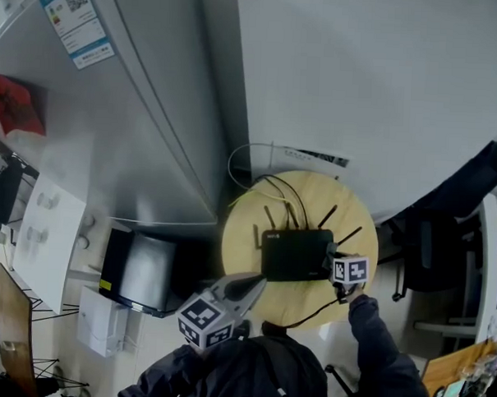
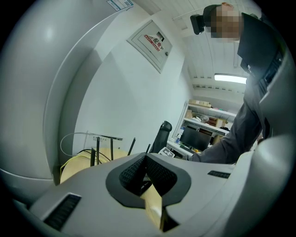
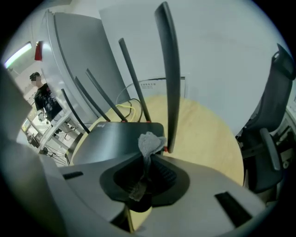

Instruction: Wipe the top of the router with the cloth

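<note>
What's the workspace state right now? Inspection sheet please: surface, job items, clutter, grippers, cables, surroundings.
Surface: round wooden table, bare around the router.
Job's things: black router flat on the table, antennas up; small grey cloth wadded at the router's near edge.
Clutter: nothing seen.
Grippers: left gripper jaws together, empty, held off the table's near side; right gripper clamped on the cloth at the router.
Cables: black and yellow cables run from the router's back over the far edge; a black lead leaves over the near edge.
Surroundings: grey cabinet on the left, office chair on the right.
</note>
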